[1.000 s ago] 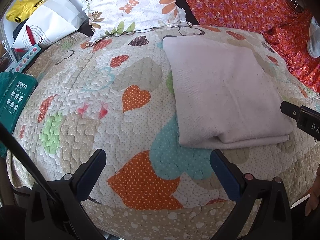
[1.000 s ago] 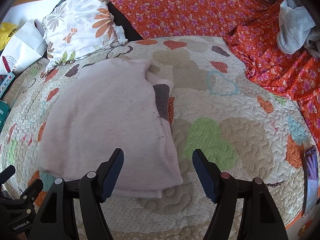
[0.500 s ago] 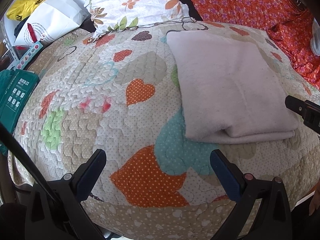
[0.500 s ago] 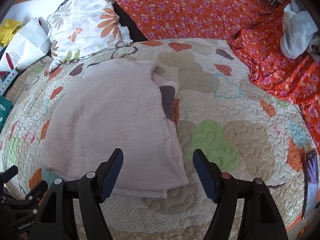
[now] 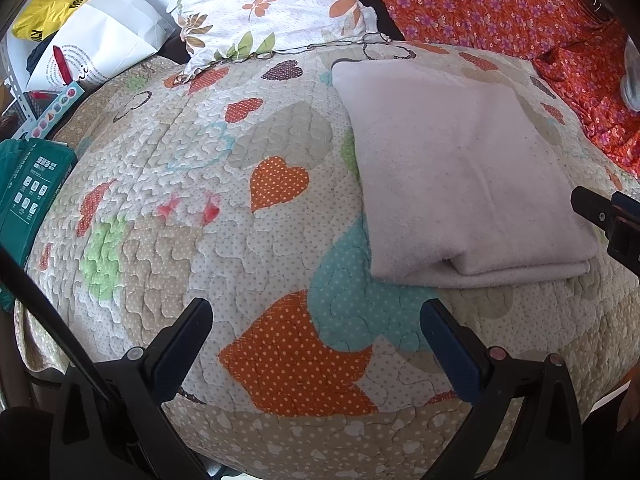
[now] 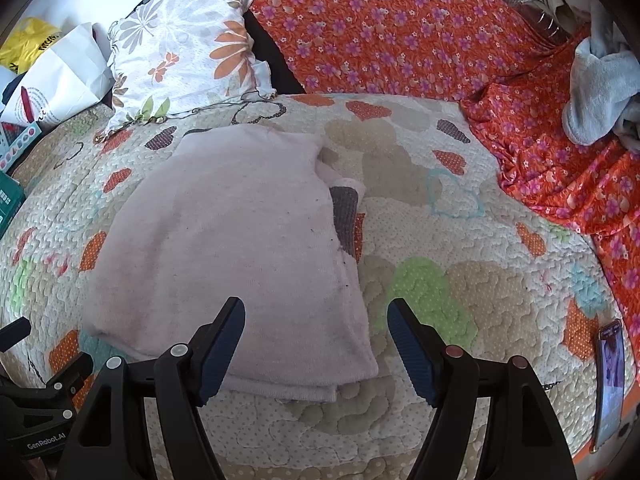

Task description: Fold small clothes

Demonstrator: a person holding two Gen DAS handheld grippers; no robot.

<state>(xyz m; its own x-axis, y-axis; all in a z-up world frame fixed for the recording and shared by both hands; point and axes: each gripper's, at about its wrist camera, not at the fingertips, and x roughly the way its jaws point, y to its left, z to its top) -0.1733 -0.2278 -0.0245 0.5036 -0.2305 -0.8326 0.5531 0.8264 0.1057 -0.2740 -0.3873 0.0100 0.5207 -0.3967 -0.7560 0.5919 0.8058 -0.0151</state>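
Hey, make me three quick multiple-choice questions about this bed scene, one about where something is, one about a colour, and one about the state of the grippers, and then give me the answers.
1. Where does the phone lie?
A. On the quilt near its right edge
B. On the floral pillow
C. On top of the folded garment

2. What colour is the folded garment?
A. Dark green
B. Pale pink
C. Bright yellow

3. What state are the two grippers in?
A. Both shut on the garment
B. Left shut, right open
C. Both open and holding nothing

Answers:
1. A, since the right wrist view shows the phone flat on the quilt at the far right, away from the garment.
2. B, since the garment reads as pale pink in both views.
3. C, since the left gripper and the right gripper each show fingers spread apart with nothing between them.
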